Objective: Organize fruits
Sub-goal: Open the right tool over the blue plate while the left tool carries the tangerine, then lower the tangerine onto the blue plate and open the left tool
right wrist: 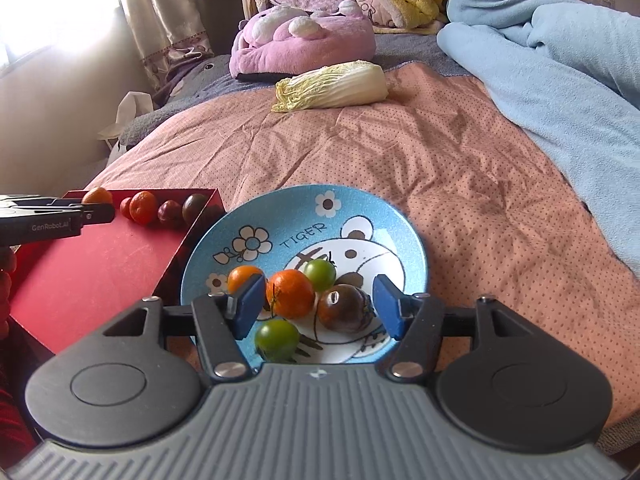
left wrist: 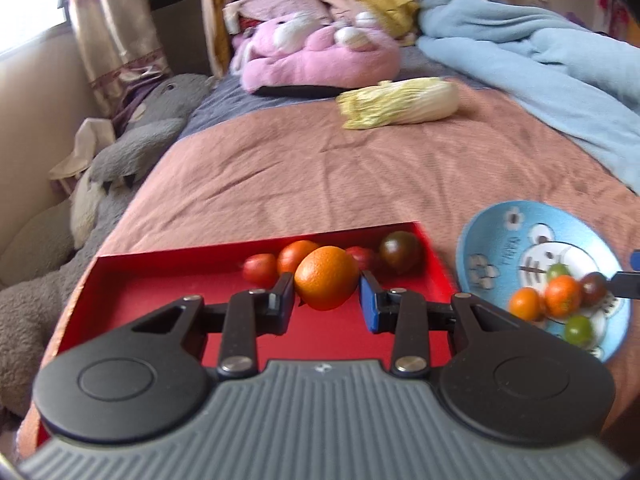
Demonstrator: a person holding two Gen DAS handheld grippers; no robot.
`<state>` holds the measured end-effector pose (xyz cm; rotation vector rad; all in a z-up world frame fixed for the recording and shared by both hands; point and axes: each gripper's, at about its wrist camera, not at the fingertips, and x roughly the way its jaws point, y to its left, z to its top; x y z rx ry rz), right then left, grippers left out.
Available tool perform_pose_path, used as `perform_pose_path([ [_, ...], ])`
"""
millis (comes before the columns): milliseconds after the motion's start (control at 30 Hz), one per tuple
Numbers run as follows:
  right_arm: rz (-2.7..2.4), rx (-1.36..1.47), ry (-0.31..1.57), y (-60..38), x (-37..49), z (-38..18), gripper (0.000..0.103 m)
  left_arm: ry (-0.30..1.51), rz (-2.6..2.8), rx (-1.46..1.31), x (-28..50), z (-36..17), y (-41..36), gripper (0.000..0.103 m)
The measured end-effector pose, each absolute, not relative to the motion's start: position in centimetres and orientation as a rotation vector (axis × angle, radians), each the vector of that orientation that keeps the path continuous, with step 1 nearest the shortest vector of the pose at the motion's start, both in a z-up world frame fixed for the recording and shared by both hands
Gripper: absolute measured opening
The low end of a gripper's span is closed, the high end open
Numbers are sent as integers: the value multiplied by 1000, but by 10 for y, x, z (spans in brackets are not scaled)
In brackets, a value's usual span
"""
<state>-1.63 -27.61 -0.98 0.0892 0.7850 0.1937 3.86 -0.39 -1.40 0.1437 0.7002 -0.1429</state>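
Left hand-held gripper (left wrist: 327, 294) clasping orange (left wrist: 326, 278), red tray (left wrist: 160, 292)

Our tray (right wrist: 92, 264) left of our plate (right wrist: 360, 216), fruit in both, cabbage (right wrist: 332, 86) behind on our bed (right wrist: 440, 152).

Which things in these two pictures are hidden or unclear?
- Left wrist view: the right tool is cut off by the frame edge.
- Right wrist view: the left tool's tips hide most of the orange.
- Left wrist view: the red tray's near edge is hidden by the tool body.
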Motion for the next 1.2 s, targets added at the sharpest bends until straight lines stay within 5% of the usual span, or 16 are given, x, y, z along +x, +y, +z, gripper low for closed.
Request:
perform_pose_path([
  [867, 277, 85, 839, -263, -36, -25, 67, 769, -413, 181, 48, -41, -128, 39],
  [1000, 274, 90, 833, -263, -37, -23, 67, 732, -415, 163, 43, -33, -130, 70],
  [1200, 273, 87, 817, -260, -36, -14, 69, 694, -437, 164, 34, -16, -125, 71],
])
